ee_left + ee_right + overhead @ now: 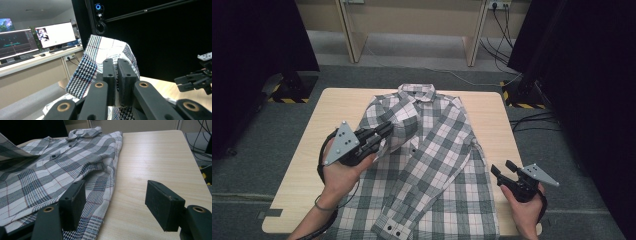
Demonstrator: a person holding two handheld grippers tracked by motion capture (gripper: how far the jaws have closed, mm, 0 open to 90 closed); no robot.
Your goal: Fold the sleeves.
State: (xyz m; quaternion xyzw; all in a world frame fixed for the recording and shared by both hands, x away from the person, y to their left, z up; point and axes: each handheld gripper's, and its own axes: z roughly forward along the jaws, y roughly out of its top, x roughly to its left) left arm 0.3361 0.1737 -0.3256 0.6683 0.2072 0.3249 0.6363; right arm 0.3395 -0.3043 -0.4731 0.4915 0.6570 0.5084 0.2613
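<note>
A grey, white and black plaid shirt (437, 150) lies spread on the wooden table (337, 107), collar at the far edge. My left gripper (384, 131) is shut on the shirt's left sleeve and holds a fold of it lifted over the chest. In the left gripper view the plaid cloth (100, 52) rises from between the closed jaws of that gripper (117, 75). My right gripper (504, 167) hovers open beside the shirt's right edge with nothing between its fingers. In the right gripper view it (115, 202) stands over the shirt's side hem (100, 195).
Bare tabletop (155, 157) lies right of the shirt. A cuff with buttons (394, 227) lies near the front edge. Black stands (292, 85) and cables (532, 120) are on the carpet around the table. Desks and monitors (55, 33) stand behind.
</note>
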